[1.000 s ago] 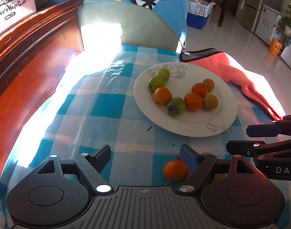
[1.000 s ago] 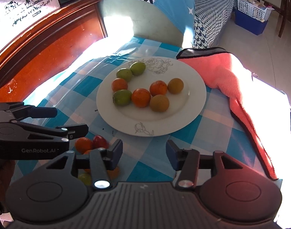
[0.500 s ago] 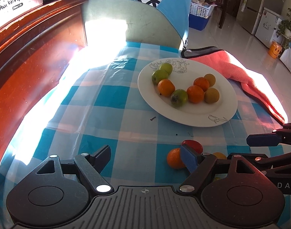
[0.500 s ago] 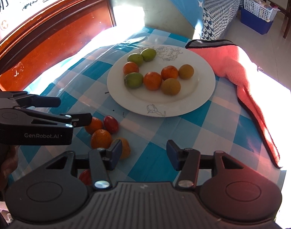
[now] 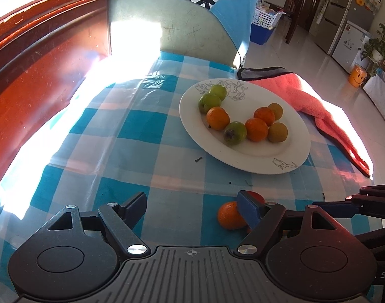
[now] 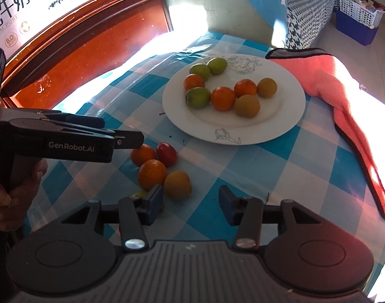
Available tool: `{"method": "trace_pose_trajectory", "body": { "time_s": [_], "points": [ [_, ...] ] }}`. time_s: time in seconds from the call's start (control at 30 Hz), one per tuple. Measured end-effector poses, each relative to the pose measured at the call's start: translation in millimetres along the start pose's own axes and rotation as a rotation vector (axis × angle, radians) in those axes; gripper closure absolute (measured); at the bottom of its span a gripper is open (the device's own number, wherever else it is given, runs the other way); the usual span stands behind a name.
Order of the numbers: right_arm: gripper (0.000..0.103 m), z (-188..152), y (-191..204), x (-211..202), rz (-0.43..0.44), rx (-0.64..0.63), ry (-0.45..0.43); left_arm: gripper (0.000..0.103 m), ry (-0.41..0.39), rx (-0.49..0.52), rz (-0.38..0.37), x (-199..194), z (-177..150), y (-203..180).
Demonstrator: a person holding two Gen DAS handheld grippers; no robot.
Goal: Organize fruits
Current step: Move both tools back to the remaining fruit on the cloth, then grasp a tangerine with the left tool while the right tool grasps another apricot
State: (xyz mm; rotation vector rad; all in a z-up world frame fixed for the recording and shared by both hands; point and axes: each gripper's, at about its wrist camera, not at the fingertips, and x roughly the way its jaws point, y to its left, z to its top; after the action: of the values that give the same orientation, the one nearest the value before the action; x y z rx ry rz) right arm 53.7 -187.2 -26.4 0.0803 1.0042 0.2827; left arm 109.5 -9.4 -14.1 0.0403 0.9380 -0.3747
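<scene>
A: Left to right, relative to the plate (image 6: 288, 126)?

B: Left gripper (image 5: 192, 203) released, empty, nearside. Loose fruits (image 6: 152, 174) cluster just nearside-left of the plate. Right gripper (image 6: 191, 198), jaws just been narrowing, grasps nothing.

A: Risk?

B: Its left pad (image 6: 154, 197) may nudge the round fruits; they could roll off the table (image 6: 217, 161)

Left tongs (image 5: 192, 205) agape, right tongs (image 6: 191, 200) narrowing, empty.

Hard sunlight enters from the far side, blowing out patches of the checked tablecloth (image 5: 142, 126) and pink towel (image 6: 344, 96). Focus sharp; fisheye bending at edges; foreground shadowed.
</scene>
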Motion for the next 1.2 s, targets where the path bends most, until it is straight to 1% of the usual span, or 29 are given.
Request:
{"method": "trace_pose_trajectory", "body": {
  "time_s": [0.1,0.23,0.4,0.47,0.5,0.53,0.57,0.67,0.77,0.87,0.93,1.1,1.2],
  "points": [
    [0.059,0,2,4,-0.004,-0.015,-0.002,0.025,0.001,-0.004,-0.014,1,0,-1],
    [0.062,1,2,7,0.004,-0.004,0.003,0.026,0.012,-0.008,-0.039,3,-1,-4],
    [0.068,0,5,12,0.005,-0.025,0.024,0.033,0.021,-0.006,-0.077,5,-2,-9],
    [0.071,0,6,12,0.007,-0.029,0.020,0.041,0.018,-0.008,-0.089,7,-3,-10],
    [0.076,1,7,12,0.015,-0.032,0.018,0.043,0.018,-0.013,-0.097,7,-3,-10],
    [0.077,0,8,13,0.017,-0.033,0.018,0.050,0.021,-0.026,-0.112,8,-3,-9],
    [0.077,0,9,13,0.015,-0.036,0.017,0.060,0.029,-0.039,-0.122,9,-2,-7],
    [0.077,1,10,13,0.021,-0.037,0.019,0.070,0.037,-0.055,-0.146,11,-3,-6],
    [0.078,1,10,11,0.023,-0.036,0.015,0.079,0.021,-0.060,-0.155,8,-2,-7],
    [0.078,2,10,9,0.023,-0.035,0.009,0.082,0.006,-0.068,-0.144,6,1,-5],
    [0.078,3,9,9,0.013,-0.032,0.010,0.083,0.004,-0.078,-0.142,6,2,-3],
    [0.078,3,8,10,0.000,-0.025,0.012,0.082,0.010,-0.078,-0.147,8,3,-2],
    [0.078,4,7,9,-0.009,-0.021,0.011,0.079,0.019,-0.062,-0.150,8,2,-5]
  ]
}}
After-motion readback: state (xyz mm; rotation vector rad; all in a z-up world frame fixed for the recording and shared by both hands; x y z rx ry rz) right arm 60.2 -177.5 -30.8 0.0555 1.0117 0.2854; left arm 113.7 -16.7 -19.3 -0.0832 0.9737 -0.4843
